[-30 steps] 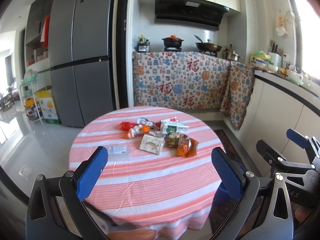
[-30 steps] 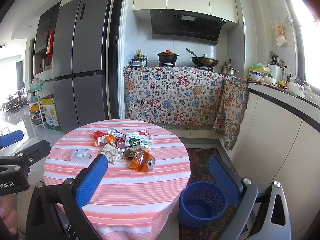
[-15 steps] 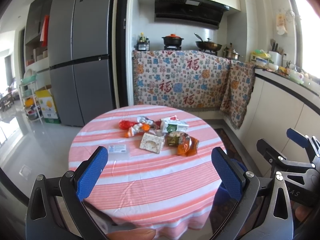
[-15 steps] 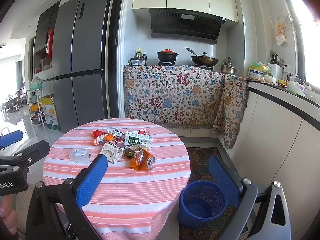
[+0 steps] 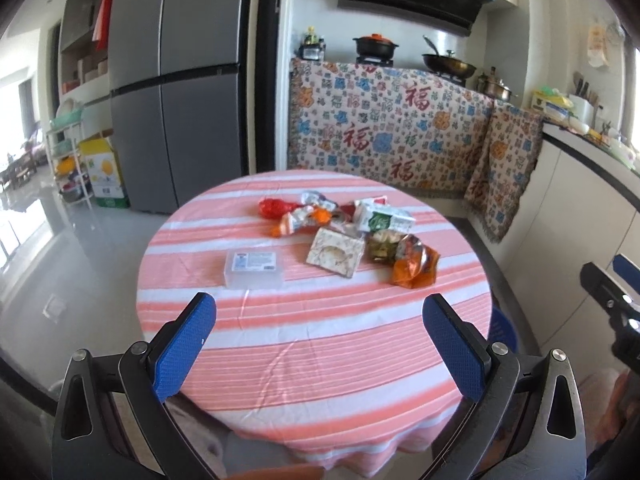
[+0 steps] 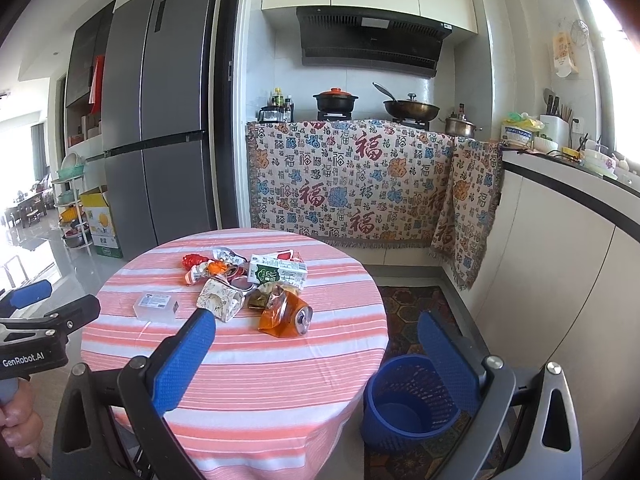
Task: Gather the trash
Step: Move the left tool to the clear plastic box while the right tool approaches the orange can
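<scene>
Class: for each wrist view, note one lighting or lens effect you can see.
Left wrist view: fisheye bends the fridge edges, and the picture is slightly soft. Right wrist view: window glare washes out the upper right; the table is sharper.

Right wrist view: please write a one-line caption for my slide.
Open right gripper faces a striped table with piled trash; blue basket stands on the floor beside it.

Bare striped tablecloth is lying open in front of the trash pile. A clear plastic box is sitting apart at its left. The blue basket is standing unblocked beside the table.
</scene>
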A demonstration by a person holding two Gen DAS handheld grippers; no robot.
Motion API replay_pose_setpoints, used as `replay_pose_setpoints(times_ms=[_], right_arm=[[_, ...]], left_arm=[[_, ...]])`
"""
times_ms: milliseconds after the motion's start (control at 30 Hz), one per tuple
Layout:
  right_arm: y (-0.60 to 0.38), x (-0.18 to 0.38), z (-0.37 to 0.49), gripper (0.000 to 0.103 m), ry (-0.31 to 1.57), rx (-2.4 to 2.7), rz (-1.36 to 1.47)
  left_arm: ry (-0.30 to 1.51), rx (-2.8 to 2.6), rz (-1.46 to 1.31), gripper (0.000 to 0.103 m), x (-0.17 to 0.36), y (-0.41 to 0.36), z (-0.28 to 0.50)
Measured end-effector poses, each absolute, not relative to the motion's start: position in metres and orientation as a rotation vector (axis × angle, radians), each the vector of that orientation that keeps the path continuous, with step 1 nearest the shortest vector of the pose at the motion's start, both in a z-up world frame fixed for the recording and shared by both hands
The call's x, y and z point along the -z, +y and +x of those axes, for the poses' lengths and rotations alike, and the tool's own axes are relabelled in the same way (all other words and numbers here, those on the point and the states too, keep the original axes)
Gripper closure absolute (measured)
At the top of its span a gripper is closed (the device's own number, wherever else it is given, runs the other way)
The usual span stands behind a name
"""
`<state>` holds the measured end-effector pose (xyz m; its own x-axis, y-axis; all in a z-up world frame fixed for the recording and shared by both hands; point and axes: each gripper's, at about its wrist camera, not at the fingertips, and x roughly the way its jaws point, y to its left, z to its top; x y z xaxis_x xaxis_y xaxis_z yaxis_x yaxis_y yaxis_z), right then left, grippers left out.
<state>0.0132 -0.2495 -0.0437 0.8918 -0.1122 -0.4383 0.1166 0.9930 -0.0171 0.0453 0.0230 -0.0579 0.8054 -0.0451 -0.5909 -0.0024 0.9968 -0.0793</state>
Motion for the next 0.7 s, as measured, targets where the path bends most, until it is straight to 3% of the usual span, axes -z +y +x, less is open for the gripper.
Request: replay_pose_setpoints(times_ms=[367,700], right_arm=[[-0.263,0.104,0.068,0.000,0.584,0.090,0.054],[-0.254,0.166,0.111,0.000,0.750,0.041,0.021]], left_arm=[[0.812,-0.035,-0.168,0.000,0.138,0.074,0.117],[0.986,0.188,0.115,0.000,0.170,0.084,0.198]])
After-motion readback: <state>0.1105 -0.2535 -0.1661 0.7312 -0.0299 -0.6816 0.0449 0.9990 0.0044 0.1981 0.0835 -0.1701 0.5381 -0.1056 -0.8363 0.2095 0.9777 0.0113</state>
